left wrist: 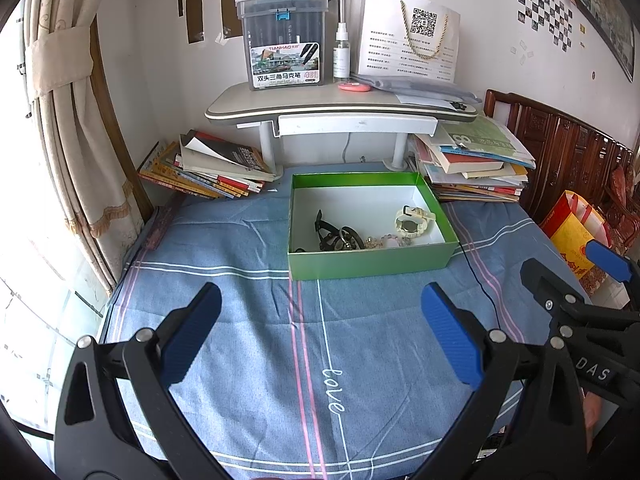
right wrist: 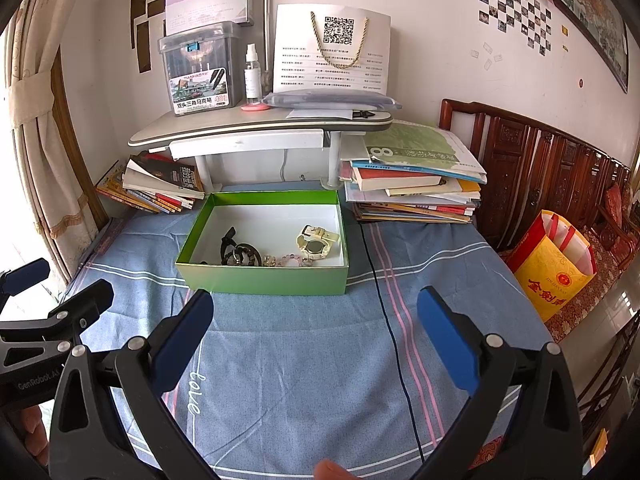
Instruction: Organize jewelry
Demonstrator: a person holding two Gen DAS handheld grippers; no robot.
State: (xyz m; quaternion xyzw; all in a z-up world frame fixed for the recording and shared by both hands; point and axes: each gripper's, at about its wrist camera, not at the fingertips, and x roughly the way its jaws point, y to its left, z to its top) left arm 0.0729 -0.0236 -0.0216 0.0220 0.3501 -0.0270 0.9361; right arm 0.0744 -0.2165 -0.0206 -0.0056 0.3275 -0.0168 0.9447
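1. Left wrist view: left claw (left wrist: 320, 336) hangs spread and empty over the blue cloth (left wrist: 256, 360); right claw (right wrist: 316, 340) likewise.
2. Beyond, the green box (left wrist: 372, 256) holds the jewelry: black pieces (left wrist: 332, 236), bead bracelet (left wrist: 384, 241), cream watch (left wrist: 412, 222).
3. Judgement: nothing lies loose outside; sorting looks finished, or needs a reach inside.

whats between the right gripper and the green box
Only bare blue cloth lies between the right gripper and the green box, seen in the right wrist view.
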